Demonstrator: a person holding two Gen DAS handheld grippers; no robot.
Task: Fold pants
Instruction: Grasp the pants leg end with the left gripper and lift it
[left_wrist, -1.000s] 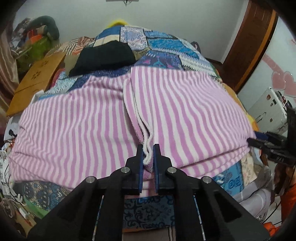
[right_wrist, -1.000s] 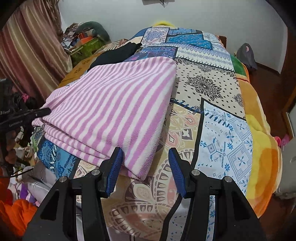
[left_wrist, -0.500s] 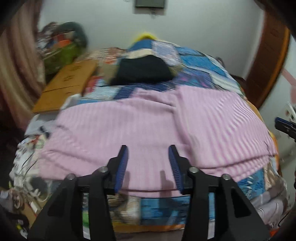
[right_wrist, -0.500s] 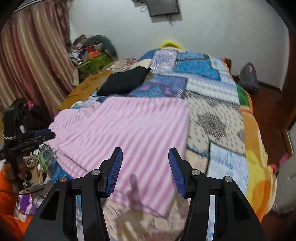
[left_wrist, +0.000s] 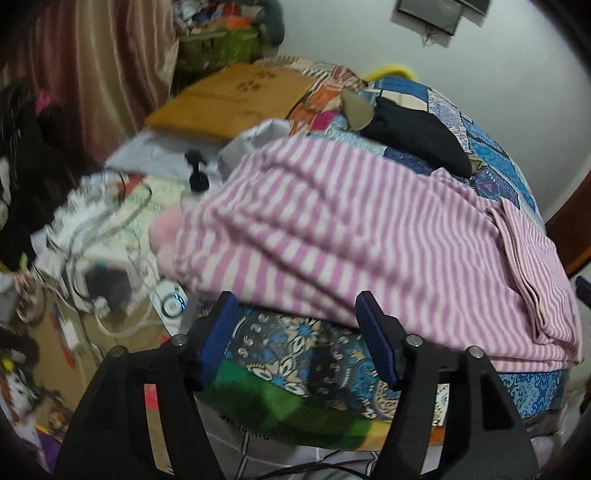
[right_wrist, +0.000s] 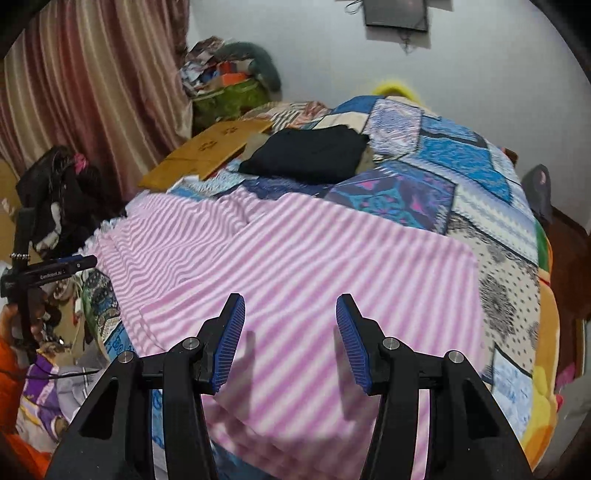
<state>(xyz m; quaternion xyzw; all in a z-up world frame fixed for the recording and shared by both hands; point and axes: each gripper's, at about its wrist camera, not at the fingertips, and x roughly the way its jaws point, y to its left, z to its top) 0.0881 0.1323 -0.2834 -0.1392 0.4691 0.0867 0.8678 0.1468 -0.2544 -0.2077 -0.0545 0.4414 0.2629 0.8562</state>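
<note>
Patchwork bed (right_wrist: 461, 162) — striped pants (right_wrist: 295, 258) folded, seemingly — fingers (right_wrist: 231, 339) apart.

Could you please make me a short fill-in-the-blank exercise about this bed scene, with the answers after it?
1. The pants on the bed have pink and ____ stripes.
2. The folded dark garment lying beyond the pants is ____ in colour.
3. The pads of the right gripper are ____ in colour.
4. The left gripper holds ____ between its fingers.

Answers: white; black; blue; nothing
</note>
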